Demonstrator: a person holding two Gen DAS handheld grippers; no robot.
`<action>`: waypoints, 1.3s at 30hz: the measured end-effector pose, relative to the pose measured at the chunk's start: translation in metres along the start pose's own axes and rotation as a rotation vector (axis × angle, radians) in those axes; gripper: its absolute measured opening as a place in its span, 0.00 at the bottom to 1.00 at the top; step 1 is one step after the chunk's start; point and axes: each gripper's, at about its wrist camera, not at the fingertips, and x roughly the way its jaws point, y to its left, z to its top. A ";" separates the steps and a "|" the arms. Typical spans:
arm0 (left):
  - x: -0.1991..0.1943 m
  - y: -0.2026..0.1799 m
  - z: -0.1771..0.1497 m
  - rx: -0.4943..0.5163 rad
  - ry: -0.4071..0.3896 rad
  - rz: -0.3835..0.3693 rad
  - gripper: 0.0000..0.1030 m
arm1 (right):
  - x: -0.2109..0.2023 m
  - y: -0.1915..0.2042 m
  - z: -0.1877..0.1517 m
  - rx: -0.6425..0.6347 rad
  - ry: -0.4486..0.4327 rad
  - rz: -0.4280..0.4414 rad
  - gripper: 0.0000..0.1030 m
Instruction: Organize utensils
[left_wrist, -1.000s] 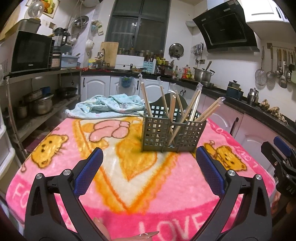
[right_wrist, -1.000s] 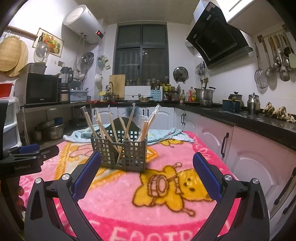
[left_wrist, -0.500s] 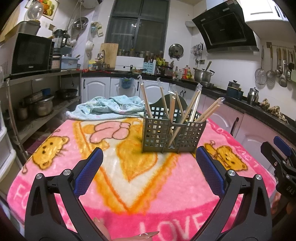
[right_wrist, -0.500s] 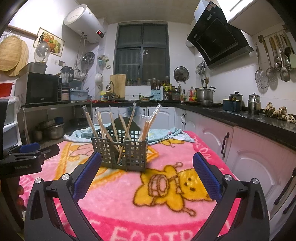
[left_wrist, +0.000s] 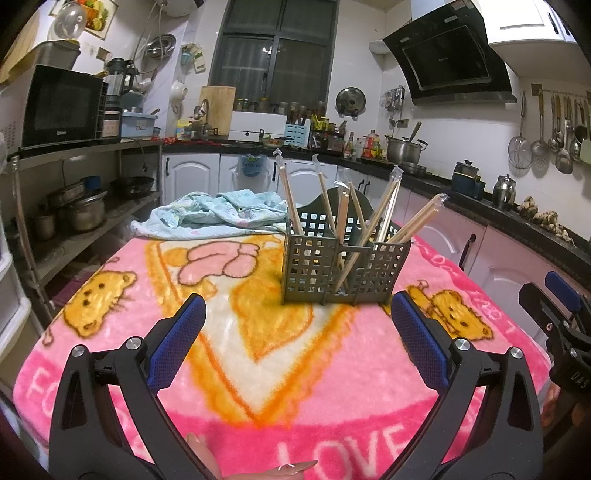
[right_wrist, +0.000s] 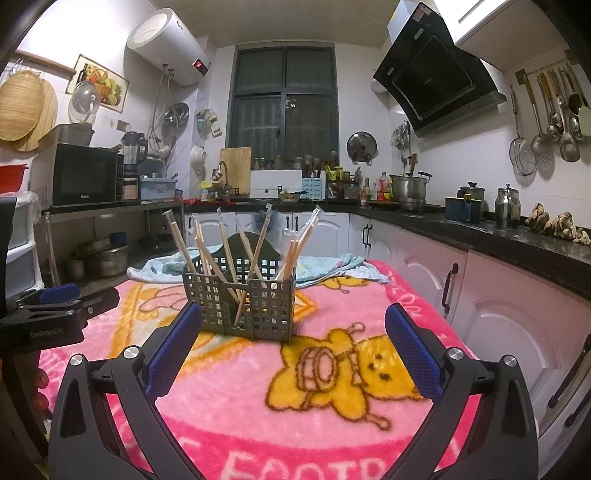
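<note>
A grey grid utensil holder (left_wrist: 343, 271) (right_wrist: 242, 304) stands upright on the pink cartoon blanket (left_wrist: 258, 362) (right_wrist: 332, 406). Several plastic-wrapped wooden chopsticks (left_wrist: 384, 210) (right_wrist: 255, 247) lean out of its compartments. My left gripper (left_wrist: 297, 314) is open, low over the blanket, short of the holder and empty. My right gripper (right_wrist: 293, 321) is open too, empty, its left finger (right_wrist: 173, 347) close in front of the holder's near left corner. The right gripper (left_wrist: 554, 306) shows at the right edge of the left wrist view, and the left gripper (right_wrist: 59, 306) shows at the left of the right wrist view.
A crumpled light-blue towel (left_wrist: 221, 214) (right_wrist: 332, 266) lies on the far side of the table behind the holder. White cabinets (right_wrist: 491, 306) and a black counter run along the right. A metal shelf with pots (left_wrist: 85, 214) and a microwave (left_wrist: 59, 105) stands left.
The views have shifted only slightly; the holder sits a little nearer in the right wrist view. Both grippers have stayed open and empty.
</note>
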 end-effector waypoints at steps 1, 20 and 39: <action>0.000 0.000 0.000 0.001 0.002 0.001 0.90 | 0.000 0.001 0.000 -0.001 0.001 0.000 0.94; 0.004 -0.002 -0.003 0.012 0.026 0.019 0.90 | -0.004 -0.003 0.004 -0.005 -0.001 -0.002 0.94; 0.017 0.018 0.002 -0.042 0.075 0.024 0.90 | 0.003 -0.009 0.005 0.007 0.032 -0.013 0.94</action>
